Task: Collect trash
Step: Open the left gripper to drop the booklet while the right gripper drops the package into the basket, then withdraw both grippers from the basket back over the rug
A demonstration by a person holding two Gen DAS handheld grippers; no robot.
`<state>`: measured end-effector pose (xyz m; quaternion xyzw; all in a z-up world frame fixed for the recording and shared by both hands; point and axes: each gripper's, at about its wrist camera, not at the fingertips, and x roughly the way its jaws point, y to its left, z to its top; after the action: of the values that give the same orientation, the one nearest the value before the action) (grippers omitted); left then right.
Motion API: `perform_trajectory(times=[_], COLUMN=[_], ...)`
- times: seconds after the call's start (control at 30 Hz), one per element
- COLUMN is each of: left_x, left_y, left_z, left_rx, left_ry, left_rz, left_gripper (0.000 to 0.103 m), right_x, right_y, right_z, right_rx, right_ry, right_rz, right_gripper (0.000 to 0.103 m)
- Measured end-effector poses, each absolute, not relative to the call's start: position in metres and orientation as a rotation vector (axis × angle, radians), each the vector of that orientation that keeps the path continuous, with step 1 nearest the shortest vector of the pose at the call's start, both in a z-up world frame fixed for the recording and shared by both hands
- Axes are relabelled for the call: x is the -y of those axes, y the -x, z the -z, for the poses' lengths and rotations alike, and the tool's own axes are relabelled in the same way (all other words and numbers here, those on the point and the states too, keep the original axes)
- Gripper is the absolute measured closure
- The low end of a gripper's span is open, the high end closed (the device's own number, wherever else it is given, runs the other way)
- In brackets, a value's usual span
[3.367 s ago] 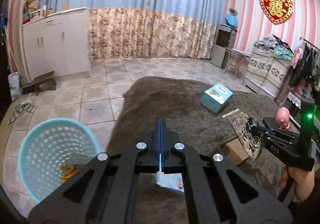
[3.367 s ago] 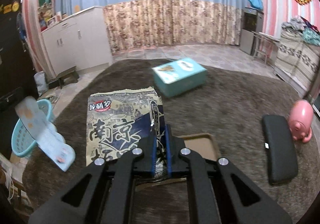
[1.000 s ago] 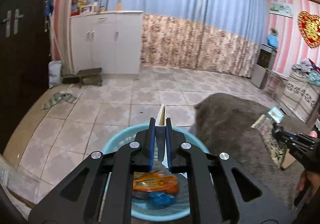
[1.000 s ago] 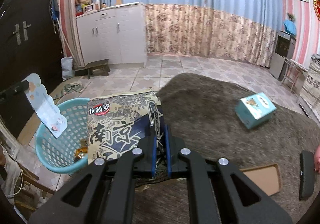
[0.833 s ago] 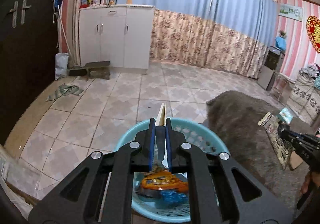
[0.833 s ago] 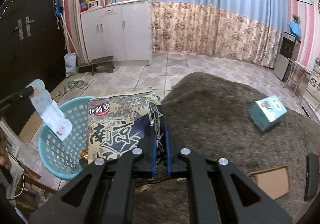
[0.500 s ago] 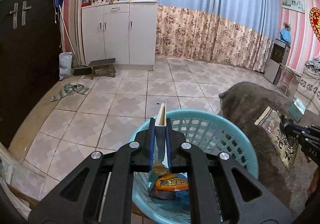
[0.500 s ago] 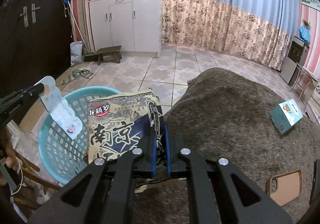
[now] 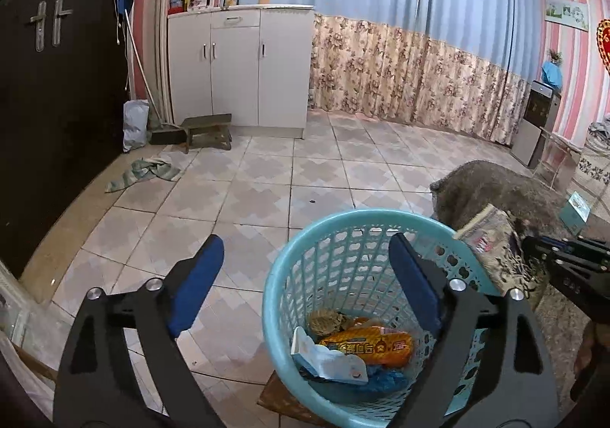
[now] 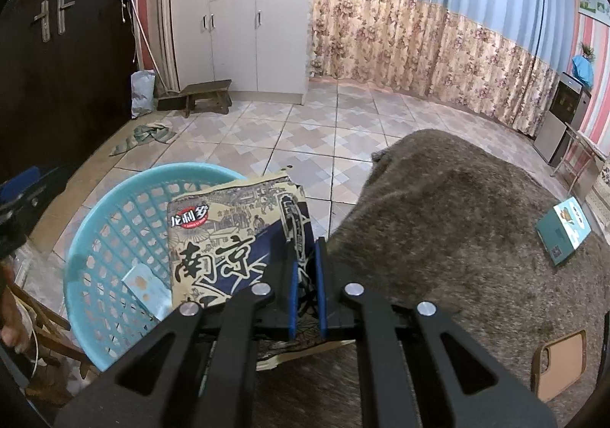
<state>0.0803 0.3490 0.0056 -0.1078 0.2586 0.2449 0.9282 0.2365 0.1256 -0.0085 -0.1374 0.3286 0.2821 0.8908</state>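
Observation:
A light blue plastic basket [image 9: 343,233] stands on a low wooden stool beside the grey rug; it also shows in the right wrist view [image 10: 95,222]. My left gripper [image 9: 305,275] is open and empty above the basket. A pale blue wrapper [image 9: 328,359] lies inside it on an orange snack bag [image 9: 373,344]; the wrapper also shows in the right wrist view [image 10: 146,285]. My right gripper [image 10: 305,267] is shut on a large snack bag [image 10: 228,237] printed with Chinese characters, held at the basket's right rim; the bag also shows in the left wrist view [image 9: 492,237].
A teal box [image 10: 564,229] and a tan phone case [image 10: 560,363] lie on the grey rug [image 10: 457,218]. A white cabinet [image 9: 236,65], a small wooden stool [image 9: 207,128], a rag [image 9: 145,172] and a dark door [image 9: 49,84] stand on the tiled floor side.
My left gripper has opened and the pale blue wrapper has dropped into the basket. My right gripper has carried the large snack bag from the rug to the basket's rim.

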Motion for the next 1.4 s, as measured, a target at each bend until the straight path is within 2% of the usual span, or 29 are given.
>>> perform_trajectory(times=[0.13, 0.17, 0.2, 0.23, 0.27, 0.4, 0.47, 0.53, 0.83, 1.03, 1.4], left_x=[-0.349, -0.350, -0.350, -0.351, -0.351, -0.352, -0.353, -0.351, -0.325, -0.280, -0.161], left_y=[-0.077, -0.075, -0.074, -0.073, -0.072, -0.069, -0.066, -0.065, -0.057, -0.055, -0.043], left_z=[-0.003, -0.002, -0.002, -0.002, -0.002, -0.005, -0.007, -0.009, -0.027, -0.037, -0.036], left_rx=[-0.535, -0.534, -0.534, -0.534, -0.533, -0.524, -0.517, -0.513, -0.473, -0.475, -0.484], left_ry=[0.232, 0.239, 0.243, 0.250, 0.255, 0.263, 0.269, 0.273, 0.259, 0.239, 0.192], left_rz=[-0.508, -0.510, -0.511, -0.514, -0.516, -0.529, -0.536, -0.540, -0.543, -0.477, -0.272], left_gripper=[0.014, 0.014, 0.014, 0.013, 0.013, 0.012, 0.011, 0.010, 0.005, 0.005, 0.005], right_x=[-0.143, -0.147, -0.149, -0.151, -0.150, -0.149, -0.147, -0.145, -0.117, -0.064, 0.075], right_y=[-0.235, -0.234, -0.233, -0.231, -0.230, -0.226, -0.226, -0.223, -0.210, -0.192, -0.152], right_z=[0.016, 0.018, 0.020, 0.022, 0.023, 0.027, 0.027, 0.025, 0.002, -0.027, -0.055], right_rx=[-0.704, -0.707, -0.708, -0.707, -0.701, -0.692, -0.691, -0.673, -0.598, -0.529, -0.461], right_ry=[0.286, 0.294, 0.299, 0.305, 0.305, 0.312, 0.306, 0.308, 0.265, 0.239, 0.207], right_rz=[-0.615, -0.621, -0.625, -0.628, -0.632, -0.638, -0.643, -0.637, -0.639, -0.595, -0.421], right_gripper=[0.093, 0.086, 0.078, 0.054, 0.038, 0.036, 0.027, 0.023, 0.008, 0.005, 0.005])
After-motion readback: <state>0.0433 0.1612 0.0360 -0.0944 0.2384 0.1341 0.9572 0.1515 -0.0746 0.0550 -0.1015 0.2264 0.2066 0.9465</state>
